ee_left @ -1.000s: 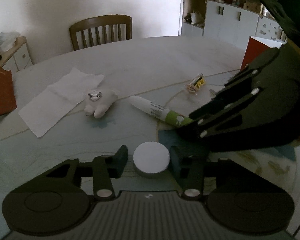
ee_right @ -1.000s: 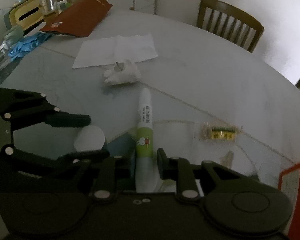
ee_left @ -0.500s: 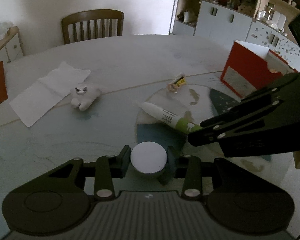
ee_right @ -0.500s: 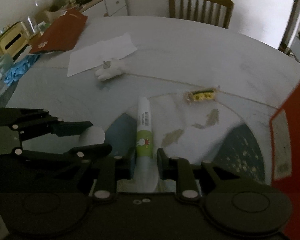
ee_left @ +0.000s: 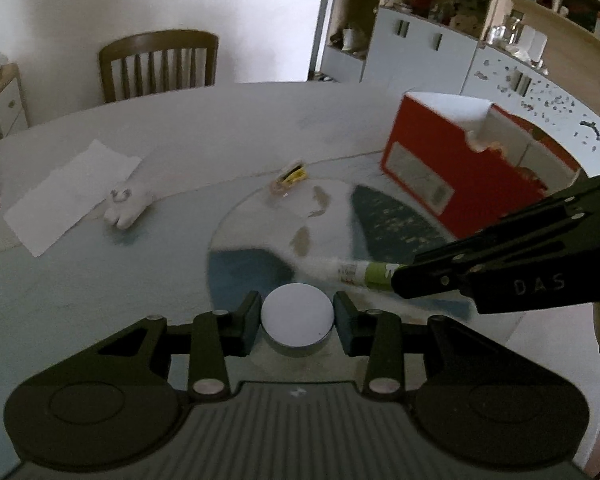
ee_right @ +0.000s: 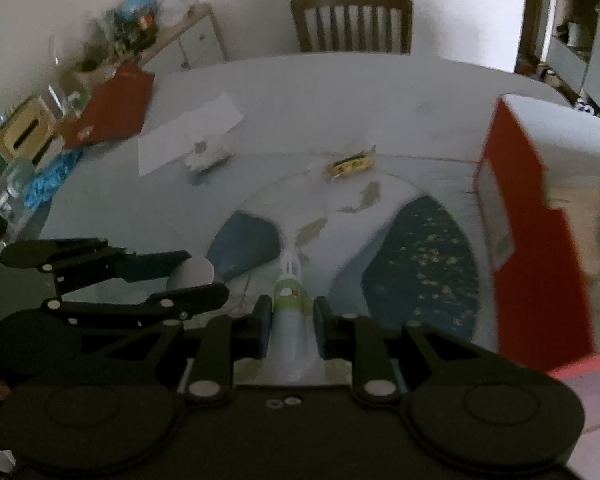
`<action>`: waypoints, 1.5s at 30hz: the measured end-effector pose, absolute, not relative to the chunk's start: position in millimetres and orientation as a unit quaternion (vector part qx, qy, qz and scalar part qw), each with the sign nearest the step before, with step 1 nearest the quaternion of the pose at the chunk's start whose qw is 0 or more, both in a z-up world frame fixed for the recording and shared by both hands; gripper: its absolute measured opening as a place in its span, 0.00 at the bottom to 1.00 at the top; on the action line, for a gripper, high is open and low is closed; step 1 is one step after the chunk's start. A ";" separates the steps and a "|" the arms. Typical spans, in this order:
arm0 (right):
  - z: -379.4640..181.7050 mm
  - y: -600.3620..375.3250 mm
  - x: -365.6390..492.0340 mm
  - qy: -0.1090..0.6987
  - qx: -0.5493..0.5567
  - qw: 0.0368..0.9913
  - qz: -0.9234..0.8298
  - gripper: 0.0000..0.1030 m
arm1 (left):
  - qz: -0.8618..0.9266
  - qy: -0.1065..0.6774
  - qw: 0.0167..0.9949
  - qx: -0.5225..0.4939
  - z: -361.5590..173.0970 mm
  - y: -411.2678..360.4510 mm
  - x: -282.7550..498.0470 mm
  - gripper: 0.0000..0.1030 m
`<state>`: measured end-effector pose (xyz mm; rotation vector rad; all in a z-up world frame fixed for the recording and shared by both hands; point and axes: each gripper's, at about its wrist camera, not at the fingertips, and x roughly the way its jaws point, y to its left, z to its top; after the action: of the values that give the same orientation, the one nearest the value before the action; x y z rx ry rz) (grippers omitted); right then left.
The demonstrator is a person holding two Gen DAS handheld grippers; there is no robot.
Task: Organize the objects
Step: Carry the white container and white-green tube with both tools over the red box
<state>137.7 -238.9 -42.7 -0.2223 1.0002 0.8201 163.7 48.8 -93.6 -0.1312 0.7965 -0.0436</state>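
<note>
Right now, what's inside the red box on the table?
The red box is open-topped; only its white inner wall and a blurry beige patch show. Its red walls hide whatever is lower inside, so the contents can't be told.

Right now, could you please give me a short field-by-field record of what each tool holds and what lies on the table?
left tool: shut on round white disc
right tool: shut on green-and-white tube
red box: open-topped, right side of table
yellow packet: lying near table centre
white plush toy: beside white paper sheet
wooden chair: at far edge
</note>
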 end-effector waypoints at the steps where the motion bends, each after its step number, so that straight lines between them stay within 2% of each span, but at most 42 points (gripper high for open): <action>1: -38.7 -244.9 137.9 0.463 -0.098 0.795 0.381 0.18 | -0.024 0.385 0.920 -0.064 -89.2 44.9 163.4 0.37; 10: -16.8 -291.8 146.0 0.455 -0.062 0.809 0.367 0.16 | -0.033 0.368 0.928 -0.058 -64.5 14.2 165.6 0.37; 29: 50.9 -386.6 186.7 0.367 -0.016 0.863 0.348 0.16 | -0.085 0.321 0.943 -0.019 0.0 -74.6 217.8 0.37; 37: 52.8 -426.0 214.2 0.351 -0.011 0.878 0.325 0.16 | -0.110 0.315 0.943 0.013 10.2 -121.3 254.8 0.37; 45: 40.0 -466.1 242.6 0.350 -0.010 0.887 0.299 0.16 | -0.122 0.343 0.930 0.042 -5.6 -167.8 291.0 0.37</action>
<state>242.6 -466.1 40.0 -0.0213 0.7284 0.6219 291.0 -167.8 -5.6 0.0853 0.7032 -0.2508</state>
